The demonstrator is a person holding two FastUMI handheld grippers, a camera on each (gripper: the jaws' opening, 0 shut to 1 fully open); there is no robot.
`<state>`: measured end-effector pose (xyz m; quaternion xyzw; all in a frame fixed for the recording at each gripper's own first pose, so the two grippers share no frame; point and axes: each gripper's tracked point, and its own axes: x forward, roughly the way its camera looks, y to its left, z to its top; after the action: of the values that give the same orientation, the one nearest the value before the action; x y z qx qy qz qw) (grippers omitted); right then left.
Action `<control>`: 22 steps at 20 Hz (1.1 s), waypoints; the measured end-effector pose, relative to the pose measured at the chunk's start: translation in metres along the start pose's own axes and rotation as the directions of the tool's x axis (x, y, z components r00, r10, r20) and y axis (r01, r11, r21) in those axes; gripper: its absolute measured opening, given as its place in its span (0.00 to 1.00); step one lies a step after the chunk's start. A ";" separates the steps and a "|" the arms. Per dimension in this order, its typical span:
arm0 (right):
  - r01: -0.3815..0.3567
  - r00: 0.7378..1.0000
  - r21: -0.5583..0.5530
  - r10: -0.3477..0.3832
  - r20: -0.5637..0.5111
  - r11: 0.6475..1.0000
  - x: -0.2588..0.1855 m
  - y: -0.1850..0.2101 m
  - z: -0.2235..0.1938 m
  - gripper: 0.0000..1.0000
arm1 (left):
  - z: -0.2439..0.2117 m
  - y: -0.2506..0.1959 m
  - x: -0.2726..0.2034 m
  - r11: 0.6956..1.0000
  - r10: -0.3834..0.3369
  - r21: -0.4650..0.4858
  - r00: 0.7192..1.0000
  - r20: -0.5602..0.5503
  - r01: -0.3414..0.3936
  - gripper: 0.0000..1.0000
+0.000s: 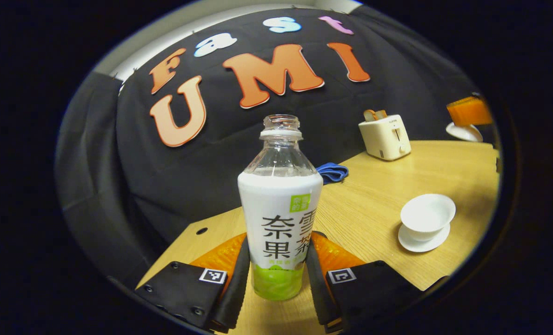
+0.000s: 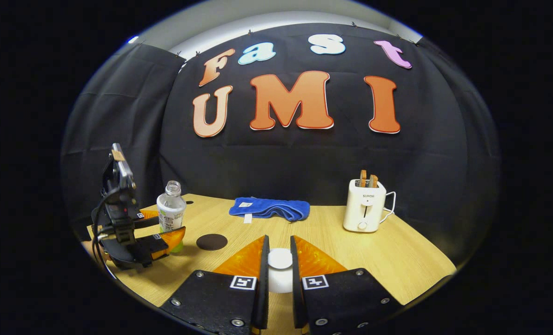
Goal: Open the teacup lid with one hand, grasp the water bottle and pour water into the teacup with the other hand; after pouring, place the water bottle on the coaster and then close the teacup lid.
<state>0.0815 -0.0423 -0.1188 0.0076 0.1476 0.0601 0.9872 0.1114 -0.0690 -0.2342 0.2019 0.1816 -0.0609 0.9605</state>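
Left gripper [image 1: 278, 279]: its two black-padded orange fingers stand on either side of the clear plastic water bottle with the white and green label [image 1: 280, 218], against the label's lower part, clenched on it; from the right gripper view [image 2: 164, 232] the bottle [image 2: 171, 209] sits between those fingers.
Water bottle: upright, uncapped, over the near edge of the light wooden table [image 1: 378, 204].
Right gripper [image 2: 280, 274]: fingers nearly closed on the white round teacup lid [image 2: 280, 265], which sits between them; both pads appear to touch it.
White lidless teacup on its white saucer [image 1: 426, 218]: on the table, well apart from the bottle, to its right in the left gripper view.
Round dark coaster [image 2: 211, 241]: flat on the table, near the bottle, between the two grippers.
Folded blue cloth [image 2: 269, 208]: by the back wall.
Cream toaster holding two slices [image 2: 364, 209]: further right.
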 end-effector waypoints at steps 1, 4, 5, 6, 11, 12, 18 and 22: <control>0.006 1.000 -0.004 -0.006 0.002 1.000 -0.001 -0.003 0.000 0.22 | 0.000 -0.002 0.001 0.999 -0.001 0.042 1.000 -0.004 0.001 0.64; 0.021 1.000 -0.028 -0.021 -0.001 0.999 -0.006 -0.014 0.002 0.22 | 0.000 -0.010 0.000 0.986 -0.012 0.168 1.000 -0.016 0.014 0.63; 0.027 1.000 -0.035 -0.027 0.002 0.999 -0.007 -0.018 0.003 0.21 | -0.002 -0.012 -0.001 0.978 -0.013 0.210 1.000 -0.015 0.016 0.64; 0.031 1.000 -0.038 -0.031 0.004 0.999 -0.009 -0.021 0.005 0.21 | -0.001 -0.013 -0.001 0.968 -0.012 0.250 1.000 -0.015 0.016 0.64; 0.045 0.999 -0.058 -0.044 0.016 0.997 -0.016 -0.031 0.012 0.22 | 0.000 -0.027 -0.002 0.903 -0.032 0.429 0.999 -0.024 0.040 0.63; 0.048 0.999 -0.062 -0.047 0.018 0.997 -0.017 -0.033 0.012 0.22 | -0.001 -0.029 -0.001 0.883 -0.034 0.467 0.999 -0.022 0.040 0.63; 0.059 0.998 -0.057 -0.058 0.017 0.997 -0.019 -0.042 0.010 0.22 | 0.004 -0.042 -0.002 0.779 -0.056 0.625 0.998 -0.020 0.056 0.64; 0.060 0.998 -0.055 -0.059 0.020 0.997 -0.023 -0.046 0.010 0.22 | 0.006 -0.047 0.002 0.677 -0.065 0.734 0.998 -0.012 0.053 0.64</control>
<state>0.0680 -0.0903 -0.1045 -0.0238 0.1372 0.0347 0.9896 0.1065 -0.1148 -0.2475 0.5635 0.1410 -0.1611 0.7979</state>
